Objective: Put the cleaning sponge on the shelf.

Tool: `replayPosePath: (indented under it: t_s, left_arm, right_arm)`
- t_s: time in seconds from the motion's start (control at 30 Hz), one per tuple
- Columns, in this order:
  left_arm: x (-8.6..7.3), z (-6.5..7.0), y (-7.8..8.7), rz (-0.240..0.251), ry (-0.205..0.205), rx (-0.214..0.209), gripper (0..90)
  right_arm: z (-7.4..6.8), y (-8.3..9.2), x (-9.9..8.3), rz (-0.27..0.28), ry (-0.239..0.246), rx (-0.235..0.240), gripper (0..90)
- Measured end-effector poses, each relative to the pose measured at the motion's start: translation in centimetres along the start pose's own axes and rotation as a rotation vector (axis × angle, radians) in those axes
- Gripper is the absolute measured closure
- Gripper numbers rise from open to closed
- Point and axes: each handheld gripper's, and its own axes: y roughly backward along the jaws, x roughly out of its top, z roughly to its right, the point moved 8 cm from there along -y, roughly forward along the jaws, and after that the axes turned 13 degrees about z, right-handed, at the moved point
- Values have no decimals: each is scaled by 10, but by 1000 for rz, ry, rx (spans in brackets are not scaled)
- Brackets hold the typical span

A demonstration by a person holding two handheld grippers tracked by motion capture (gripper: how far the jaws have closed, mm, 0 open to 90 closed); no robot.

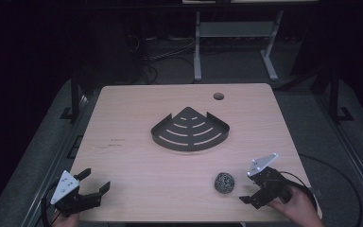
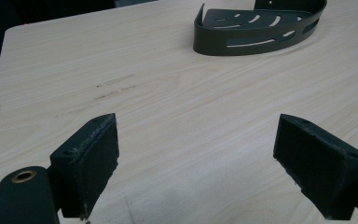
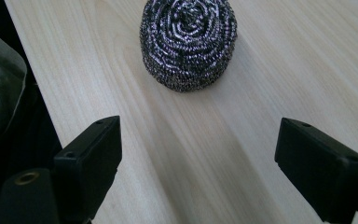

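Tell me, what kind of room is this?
Probably a lab or workshop for recording tasks. A plain wooden table holds a few test items: a dark corner shelf and a steel scouring ball. Loose cables lie on the floor beyond, by a metal desk frame.

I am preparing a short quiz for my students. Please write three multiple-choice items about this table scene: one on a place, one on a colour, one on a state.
1. Where does the steel scourer lie?
A. inside the corner shelf
B. on the table, just left of the right gripper
C. beside the left gripper

2. What colour is the corner shelf?
A. white
B. red
C. dark grey

3. How does the right gripper stand?
A. open, nothing held
B. shut on the scourer
C. shut on the shelf

Key: 1 B, it rests on bare wood ahead of those jaws; 2 C, it looks dark against the pale table; 3 A, the pads stand wide apart.
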Motion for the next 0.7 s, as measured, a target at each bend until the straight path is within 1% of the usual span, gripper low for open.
replayPosePath:
  t_s: [0.17, 0.3, 0.43, 0.7]
  left_arm:
    - [0, 0, 0, 1, -1, 0, 133]
    - [1, -1, 1, 5, 1, 3, 133]
    - [1, -1, 1, 7, 3, 3, 133]
    - [2, -1, 1, 10, 4, 3, 133]
  right_arm:
    - [-1, -4, 5, -6, 12, 9, 145]
    - [-2, -9, 11, -14, 35, 14, 145]
    - [-4, -15, 16, -20, 52, 30, 145]
    - [-7, -25, 23, -38, 67, 44, 145]
